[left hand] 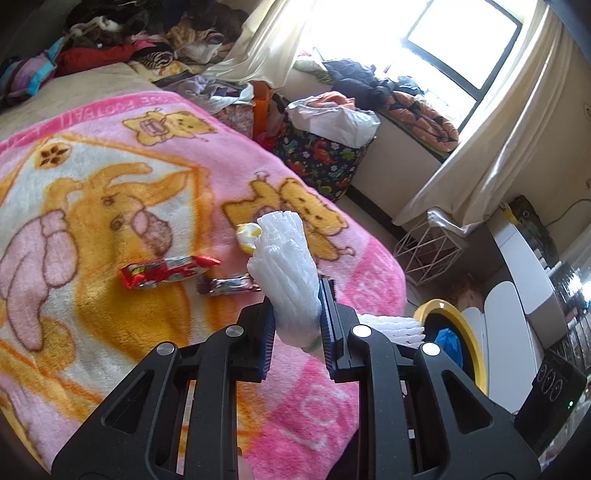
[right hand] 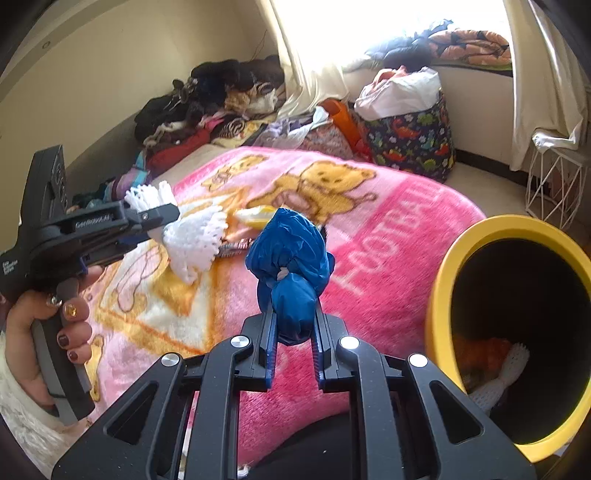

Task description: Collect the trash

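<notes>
My left gripper (left hand: 297,314) is shut on a white foam fruit net (left hand: 286,273) and holds it above the pink blanket (left hand: 110,206); the same gripper (right hand: 162,225) and net (right hand: 195,240) show in the right wrist view. My right gripper (right hand: 291,332) is shut on a knotted blue plastic bag (right hand: 290,266), just left of the yellow bin (right hand: 437,295). The bin holds orange trash and another white net (right hand: 495,380). On the blanket lie a red wrapper (left hand: 166,271), a dark wrapper (left hand: 225,286) and a yellow-white scrap (left hand: 249,234).
A dinosaur-print basket (left hand: 321,162) with a white bag stands by the window wall. A white wire stool (left hand: 428,247) stands beyond the bed corner. Clothes (left hand: 110,33) are piled at the bed's far end. The yellow bin (left hand: 469,332) is right of the bed.
</notes>
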`<move>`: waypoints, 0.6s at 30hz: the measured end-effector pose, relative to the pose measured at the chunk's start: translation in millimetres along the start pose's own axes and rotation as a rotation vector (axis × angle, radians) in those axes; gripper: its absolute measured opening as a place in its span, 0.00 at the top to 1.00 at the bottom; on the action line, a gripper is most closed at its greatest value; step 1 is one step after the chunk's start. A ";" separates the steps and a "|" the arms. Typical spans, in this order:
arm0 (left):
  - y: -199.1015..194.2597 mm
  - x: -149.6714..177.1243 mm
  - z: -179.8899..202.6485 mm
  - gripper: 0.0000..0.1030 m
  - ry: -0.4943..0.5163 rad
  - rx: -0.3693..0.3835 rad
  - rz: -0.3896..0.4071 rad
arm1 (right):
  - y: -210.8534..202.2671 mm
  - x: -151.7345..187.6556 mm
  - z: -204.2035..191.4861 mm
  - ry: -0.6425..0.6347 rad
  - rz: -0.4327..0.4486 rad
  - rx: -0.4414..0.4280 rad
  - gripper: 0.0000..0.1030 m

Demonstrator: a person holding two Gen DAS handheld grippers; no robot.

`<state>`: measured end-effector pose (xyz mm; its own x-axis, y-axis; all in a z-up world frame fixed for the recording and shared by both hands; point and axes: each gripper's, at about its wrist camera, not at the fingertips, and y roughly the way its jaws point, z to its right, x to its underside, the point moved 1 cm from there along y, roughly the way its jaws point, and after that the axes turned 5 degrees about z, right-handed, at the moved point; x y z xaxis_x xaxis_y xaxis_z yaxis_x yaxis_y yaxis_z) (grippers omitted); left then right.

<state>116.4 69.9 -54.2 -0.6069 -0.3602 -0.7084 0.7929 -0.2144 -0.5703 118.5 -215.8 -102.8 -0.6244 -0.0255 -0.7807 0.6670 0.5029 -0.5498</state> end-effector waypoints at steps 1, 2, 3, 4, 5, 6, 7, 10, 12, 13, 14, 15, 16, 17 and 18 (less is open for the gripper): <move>-1.2 -0.3 4.1 0.85 0.008 0.005 0.004 | -1.1 -1.9 1.8 0.002 0.007 0.003 0.85; -2.1 -0.4 7.7 0.85 0.016 0.009 0.006 | -4.2 -4.1 4.0 0.004 0.018 0.007 0.85; -2.7 -0.6 11.2 0.85 0.022 0.013 0.008 | -6.0 -5.0 5.4 0.007 0.024 0.009 0.85; -3.5 -0.4 16.2 0.85 0.032 0.019 0.011 | -8.5 -6.2 7.0 0.010 0.033 0.014 0.85; -4.0 -0.3 18.9 0.85 0.039 0.021 0.012 | -10.9 -7.1 8.3 0.012 0.040 0.017 0.85; -4.4 -0.2 23.7 0.85 0.051 0.024 0.014 | -13.9 -9.0 10.8 0.017 0.049 0.018 0.85; -4.7 0.0 26.7 0.85 0.059 0.026 0.014 | -15.9 -9.5 12.6 0.021 0.054 0.019 0.85; -5.2 1.7 38.0 0.85 0.087 0.036 0.016 | -22.0 -12.5 18.5 0.034 0.072 0.026 0.85; -5.8 3.0 42.9 0.85 0.101 0.040 0.017 | -25.7 -13.9 21.8 0.042 0.083 0.030 0.85; -6.0 3.7 46.1 0.85 0.109 0.044 0.017 | -27.9 -14.7 22.7 0.044 0.088 0.033 0.85; -5.9 4.4 48.6 0.85 0.114 0.047 0.017 | -29.4 -15.2 24.1 0.047 0.091 0.035 0.85; -5.7 5.0 51.6 0.85 0.121 0.051 0.016 | -31.4 -15.9 25.9 0.052 0.097 0.037 0.85; -6.1 5.8 53.3 0.85 0.126 0.053 0.017 | -33.4 -16.6 27.3 0.055 0.101 0.040 0.85; -6.4 6.6 55.4 0.85 0.132 0.055 0.017 | -34.7 -17.4 28.9 0.058 0.105 0.042 0.85; -6.3 7.3 57.4 0.85 0.137 0.056 0.017 | -36.8 -17.7 29.9 0.061 0.109 0.045 0.85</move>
<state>110.0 16.4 -31.9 -0.5921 -0.2379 -0.7700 0.8025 -0.2614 -0.5363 117.1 -259.7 -77.7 -0.5697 0.0806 -0.8179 0.7490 0.4604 -0.4765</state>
